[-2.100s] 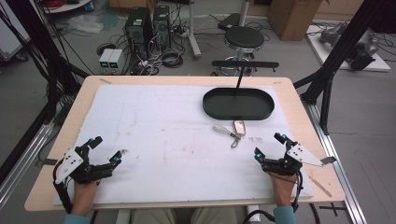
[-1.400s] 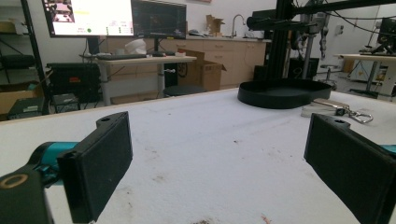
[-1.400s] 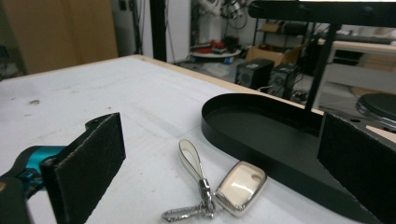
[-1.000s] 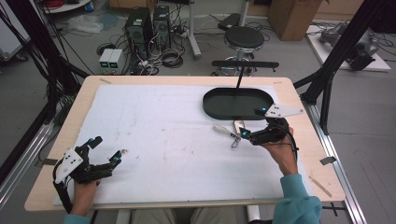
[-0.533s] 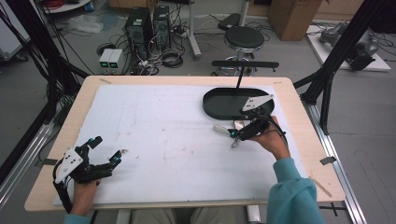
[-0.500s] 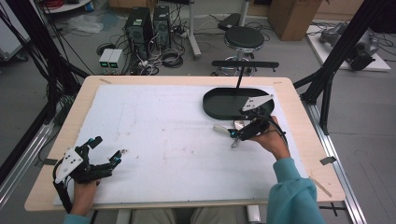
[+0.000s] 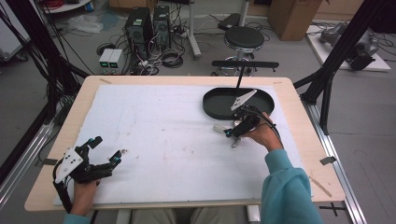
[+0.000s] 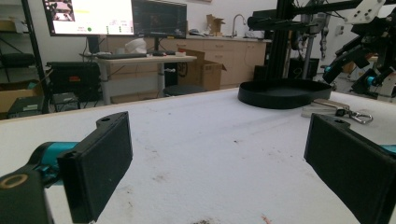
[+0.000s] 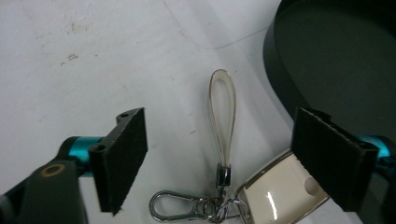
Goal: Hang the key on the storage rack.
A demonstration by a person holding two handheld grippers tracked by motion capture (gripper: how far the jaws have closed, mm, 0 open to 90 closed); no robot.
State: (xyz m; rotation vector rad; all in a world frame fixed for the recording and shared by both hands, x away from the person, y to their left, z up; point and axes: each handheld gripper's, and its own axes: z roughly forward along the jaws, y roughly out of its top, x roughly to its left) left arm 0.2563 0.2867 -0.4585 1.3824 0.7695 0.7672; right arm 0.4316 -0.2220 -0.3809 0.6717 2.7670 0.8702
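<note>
Since two seconds back my right gripper (image 7: 232, 132) has travelled from the near right edge of the table (image 7: 299, 135) up to the black tray (image 7: 219, 108), and now hangs just in front of the tray's near rim; the left gripper (image 7: 106, 151) has not shifted, well away from the tray at the near left corner. Right jaws stand wide, nothing between the pads (image 9: 122, 156) (both pads clear of any contact in the right gripper view). Directly below them lies the key ring (image 9: 219, 184), flat on the white table cover (image 7: 159, 140), just beside the tray's near wall and, as far as I can tell, not touching it. Its parts, read from the right gripper view: a clear looped strap (image 9: 222, 114) pointing away from me, a silver snap hook (image 9: 173, 205) on the side away from the tray, and a cream-coloured tag with a metal frame (image 9: 275, 191) on the tray side, partly behind the pad nearest the tray. The tag sits closest to the tray. Left jaws are also spread wide and hold nothing; in the left gripper view the tray (image 8: 282, 92) sits far ahead with the key ring (image 8: 338, 111) just before it. My right hand (image 7: 261, 135) grips the tool just short of the tray's near rim; the grey plate (image 7: 243, 99) on the tool overhangs the tray.
</note>
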